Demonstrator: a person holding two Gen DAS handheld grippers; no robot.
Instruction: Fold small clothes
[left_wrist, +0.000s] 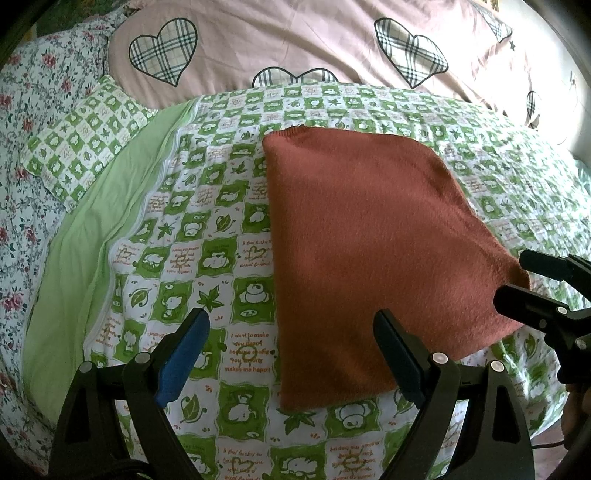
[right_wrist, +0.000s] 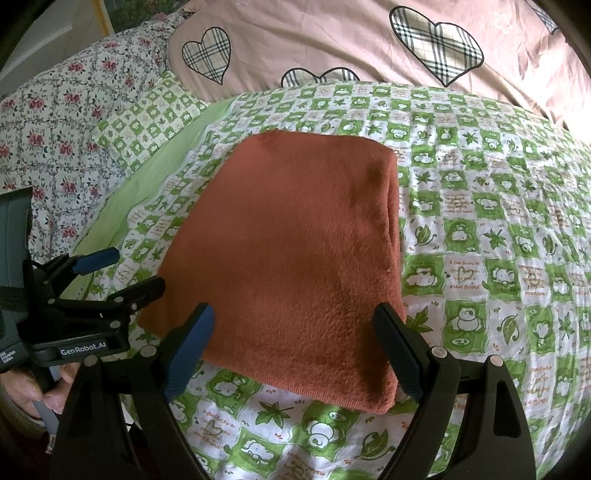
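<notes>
A rust-brown knit garment (left_wrist: 369, 236) lies folded flat on the green-and-white checked quilt (left_wrist: 207, 221). It also shows in the right wrist view (right_wrist: 295, 258), with stacked layers along its right edge. My left gripper (left_wrist: 291, 347) is open and empty, hovering over the garment's near left corner. My right gripper (right_wrist: 295, 343) is open and empty above the garment's near edge. The right gripper (left_wrist: 517, 280) shows at the right of the left wrist view, by the garment's right corner. The left gripper (right_wrist: 129, 273) shows at the left of the right wrist view.
A pink duvet with plaid hearts (left_wrist: 295, 40) lies at the back. A small checked pillow (left_wrist: 81, 144) and a floral sheet (left_wrist: 26, 147) lie at the left, beside a plain green strip (left_wrist: 85, 236). A hand (right_wrist: 40, 391) holds the left gripper's handle.
</notes>
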